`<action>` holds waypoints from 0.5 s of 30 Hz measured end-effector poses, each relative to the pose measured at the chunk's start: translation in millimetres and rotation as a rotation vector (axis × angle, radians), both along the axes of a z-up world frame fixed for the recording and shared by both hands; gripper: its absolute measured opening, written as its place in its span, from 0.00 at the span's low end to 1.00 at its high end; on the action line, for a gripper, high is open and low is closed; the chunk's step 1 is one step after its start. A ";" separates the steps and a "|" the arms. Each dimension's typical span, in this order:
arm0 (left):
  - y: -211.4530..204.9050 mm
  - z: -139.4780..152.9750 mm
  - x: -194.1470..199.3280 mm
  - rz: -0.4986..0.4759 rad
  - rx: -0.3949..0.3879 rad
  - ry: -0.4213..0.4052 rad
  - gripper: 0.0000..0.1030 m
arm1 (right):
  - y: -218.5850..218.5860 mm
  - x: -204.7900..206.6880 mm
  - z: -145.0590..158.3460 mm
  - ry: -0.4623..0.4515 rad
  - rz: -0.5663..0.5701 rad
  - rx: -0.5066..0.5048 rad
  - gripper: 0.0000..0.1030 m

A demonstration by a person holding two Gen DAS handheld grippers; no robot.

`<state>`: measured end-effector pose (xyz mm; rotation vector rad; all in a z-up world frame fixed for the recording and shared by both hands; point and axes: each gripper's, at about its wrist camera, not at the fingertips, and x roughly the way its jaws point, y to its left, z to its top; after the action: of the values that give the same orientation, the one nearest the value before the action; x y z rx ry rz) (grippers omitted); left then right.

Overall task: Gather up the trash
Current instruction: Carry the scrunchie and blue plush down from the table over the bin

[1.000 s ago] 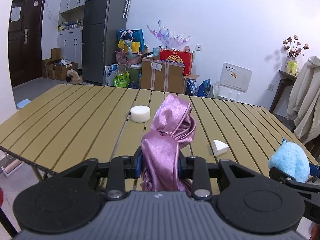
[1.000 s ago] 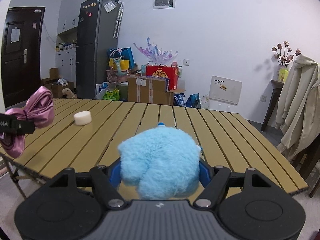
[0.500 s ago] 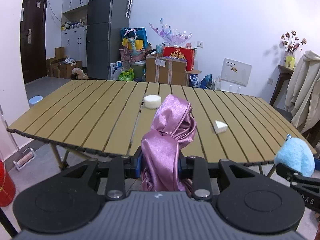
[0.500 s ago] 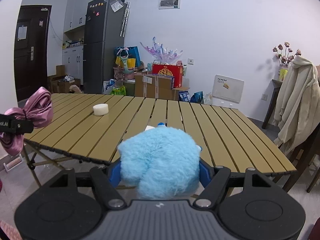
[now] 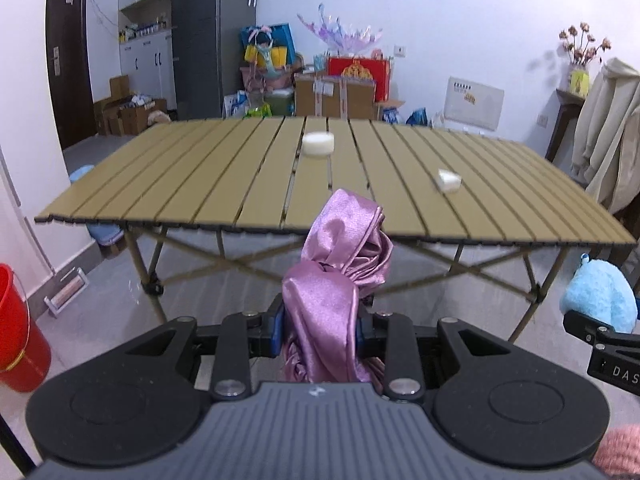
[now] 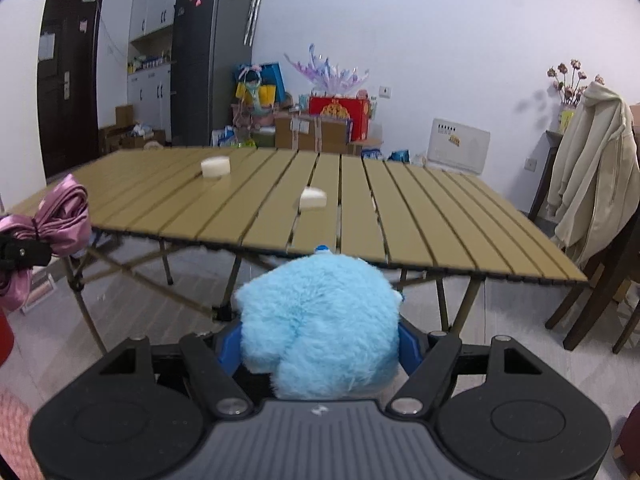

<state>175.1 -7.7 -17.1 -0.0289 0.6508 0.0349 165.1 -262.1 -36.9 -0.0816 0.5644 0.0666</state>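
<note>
White wall, "DAS" on right hand-held gripper (image 5: 600, 334)

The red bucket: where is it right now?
In the left wrist view, the red bucket stands on the floor at the far left edge, left of the table.

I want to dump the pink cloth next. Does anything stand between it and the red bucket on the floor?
Nothing visible does. The pink cloth sits clamped in the left hand-held gripper; the red bucket stands lower left, with only bare floor showing between.
</note>
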 end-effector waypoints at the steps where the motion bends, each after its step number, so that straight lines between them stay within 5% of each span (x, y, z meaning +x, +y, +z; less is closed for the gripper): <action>1: 1.1 -4.2 -1.5 0.001 0.003 0.009 0.30 | 0.7 -1.8 -3.6 0.012 0.002 -0.004 0.70; 15: 22.2 -89.2 -0.5 0.031 0.021 0.217 0.30 | 18.2 -7.6 -78.1 0.209 0.038 -0.039 0.70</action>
<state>174.6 14.5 -106.3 -0.0154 0.8669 0.0759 157.5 -244.0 -115.0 -0.1241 0.7728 0.1023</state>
